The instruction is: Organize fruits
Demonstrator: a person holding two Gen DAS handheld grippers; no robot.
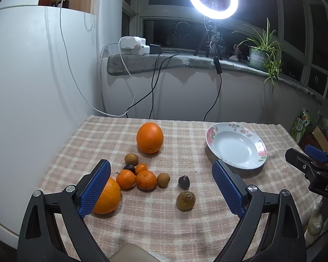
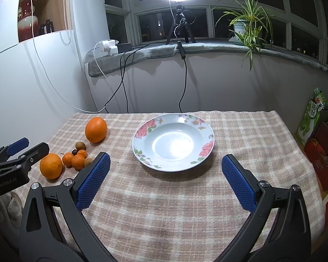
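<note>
Your left gripper (image 1: pixel 161 185) hovers with jaws spread wide and empty over the fruit heaped toward the left edge of the checked pink-and-cream tablecloth (image 1: pixel 164 224): a large round orange (image 1: pixel 107 198) just beside its left pad, small tangerines (image 1: pixel 145 180), brown longan-like balls (image 1: pixel 163 180), and a dark fruit (image 1: pixel 183 182), perhaps a chestnut, though it is too dim to tell. A second big orange (image 1: pixel 150 138) sits nearer the far edge. The white floral-rimmed ceramic plate (image 2: pixel 172 142) lies empty toward the middle, likely the collecting spot. Your right gripper (image 2: pixel 166 174) waits before it, jaws equally wide and empty, probably ready to receive or steady.
</note>
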